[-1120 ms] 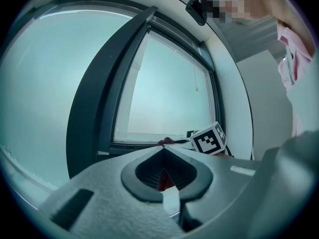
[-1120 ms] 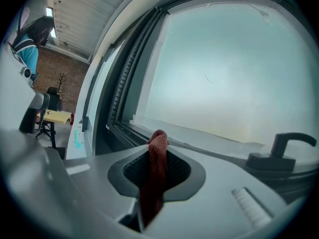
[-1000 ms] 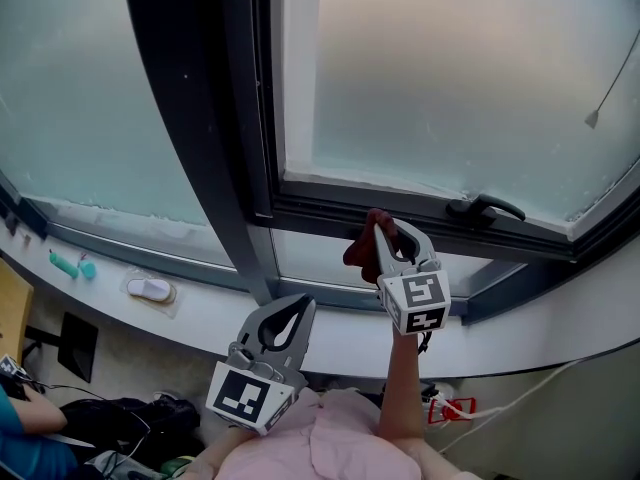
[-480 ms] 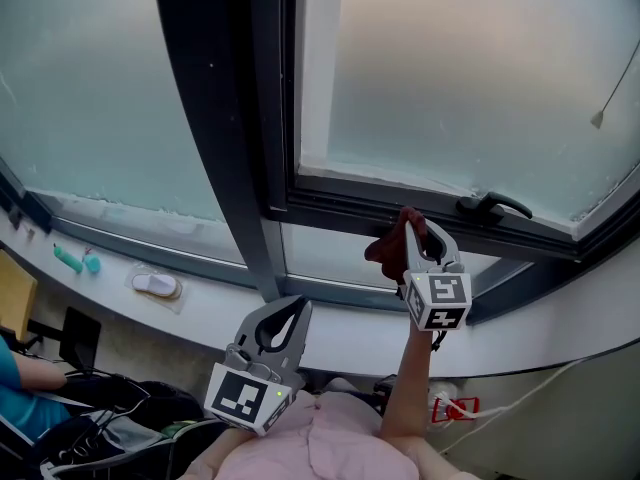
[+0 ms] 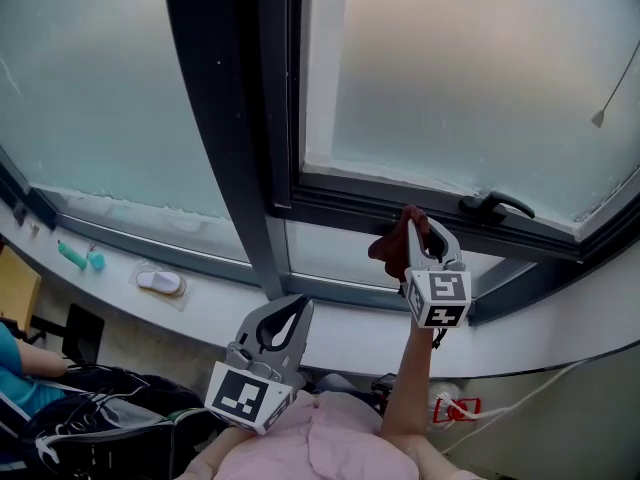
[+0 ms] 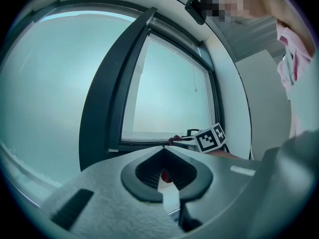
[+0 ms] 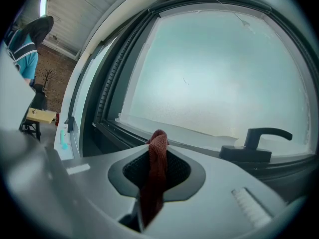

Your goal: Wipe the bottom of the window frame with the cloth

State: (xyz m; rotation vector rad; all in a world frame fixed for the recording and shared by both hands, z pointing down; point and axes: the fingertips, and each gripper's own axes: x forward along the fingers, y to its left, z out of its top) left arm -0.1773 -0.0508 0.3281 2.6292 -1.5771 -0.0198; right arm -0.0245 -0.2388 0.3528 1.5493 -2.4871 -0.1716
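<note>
Cloth: dark red, soft, light, probably limp; best pinched at a bunched fold. Location: by the bottom window frame, left of the handle; contact unclear.
Right tongs: clamped on the cloth, tuft past the tips.
Left tongs: closed together, empty, nearer the body.

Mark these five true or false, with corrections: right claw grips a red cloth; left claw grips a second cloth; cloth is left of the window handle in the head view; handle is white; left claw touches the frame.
1. The right claw is shut on a dark red cloth. True.
2. The left claw grips a second cloth. False: it is shut on nothing.
3. The cloth is left of the window handle. True.
4. The handle is white. False: it is black.
5. The left claw touches the window frame. False: it hangs low, clear of it.
</note>
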